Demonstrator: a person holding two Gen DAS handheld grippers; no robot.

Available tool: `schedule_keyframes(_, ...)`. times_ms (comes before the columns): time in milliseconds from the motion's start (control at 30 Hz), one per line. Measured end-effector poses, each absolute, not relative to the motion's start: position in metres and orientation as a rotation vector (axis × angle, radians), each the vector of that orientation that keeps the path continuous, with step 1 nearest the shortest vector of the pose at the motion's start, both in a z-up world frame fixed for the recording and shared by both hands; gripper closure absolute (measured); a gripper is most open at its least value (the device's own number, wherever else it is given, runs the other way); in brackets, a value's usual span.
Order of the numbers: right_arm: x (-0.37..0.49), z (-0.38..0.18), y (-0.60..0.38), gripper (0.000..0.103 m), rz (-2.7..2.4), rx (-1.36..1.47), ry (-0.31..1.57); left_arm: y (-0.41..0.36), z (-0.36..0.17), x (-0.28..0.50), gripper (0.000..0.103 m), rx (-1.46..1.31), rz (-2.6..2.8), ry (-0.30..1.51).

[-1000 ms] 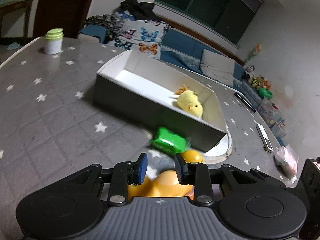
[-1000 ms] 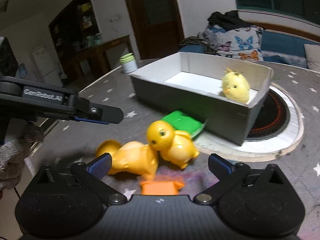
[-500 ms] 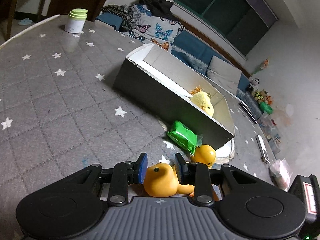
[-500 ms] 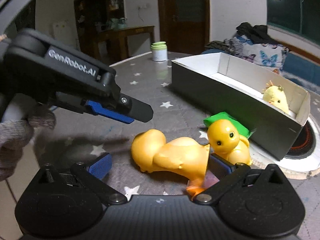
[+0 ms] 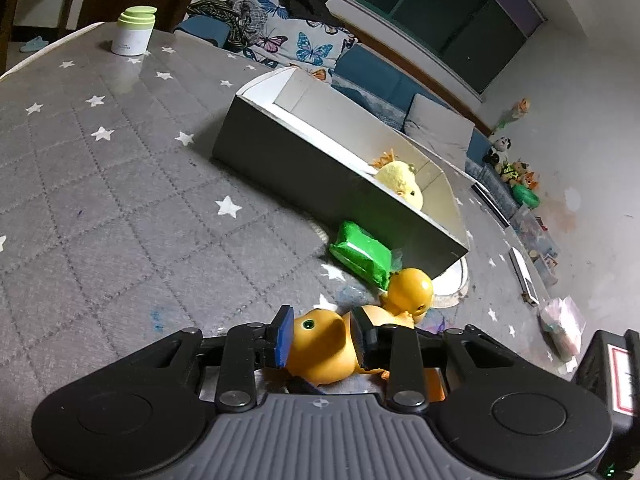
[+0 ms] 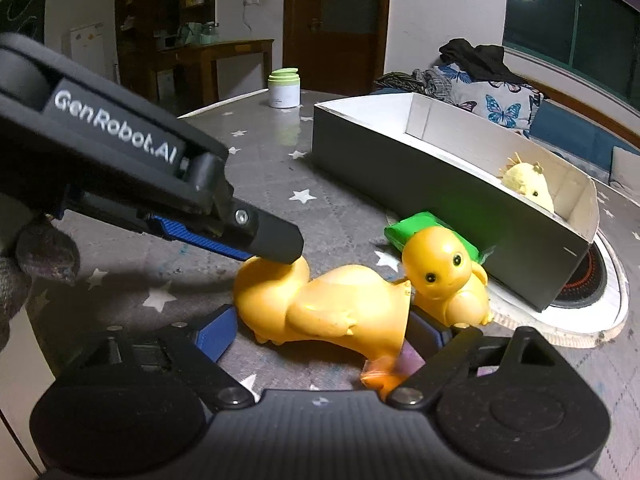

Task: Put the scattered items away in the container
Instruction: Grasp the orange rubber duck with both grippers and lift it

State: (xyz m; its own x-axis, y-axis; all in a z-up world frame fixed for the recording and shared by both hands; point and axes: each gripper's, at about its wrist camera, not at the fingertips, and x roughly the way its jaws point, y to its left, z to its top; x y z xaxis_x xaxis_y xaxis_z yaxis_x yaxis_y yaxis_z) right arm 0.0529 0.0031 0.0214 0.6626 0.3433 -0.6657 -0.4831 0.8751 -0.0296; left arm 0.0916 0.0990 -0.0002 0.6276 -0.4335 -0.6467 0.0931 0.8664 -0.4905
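My left wrist view sits low over the table (image 5: 100, 208), looking across at the box (image 5: 304, 168). My right wrist view faces the box (image 6: 420, 160) from the other side, close in. Both share the lying duck (image 5: 320, 344) (image 6: 332, 308).

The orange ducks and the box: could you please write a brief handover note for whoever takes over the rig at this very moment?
Left gripper: fingers straddle the head of the lying duck; firm grip unclear.
Right gripper: open, fingers either side of that duck's body.
Done: plush chick sits in the box.
Left: lying duck, sitting duck and green packet are all on the table outside the box, the packet by its outer wall.
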Motion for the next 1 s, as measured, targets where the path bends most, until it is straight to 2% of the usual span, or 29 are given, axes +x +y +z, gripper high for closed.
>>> schedule_keyframes(167,0.052,0.02,0.005,0.013,0.465,-0.218,0.703,0.097,-0.005,0.094,0.065,-0.428,-0.3,0.858)
schedule_keyframes(400,0.052,0.022,0.002,0.013,0.477,-0.21,0.709,0.098,-0.003,0.092,0.066,-0.439,-0.293,0.868)
schedule_keyframes(1000,0.045,0.071,-0.012,0.013,0.575,-0.138,0.635,0.1,0.052,0.071,0.066,-0.416,-0.263,0.754)
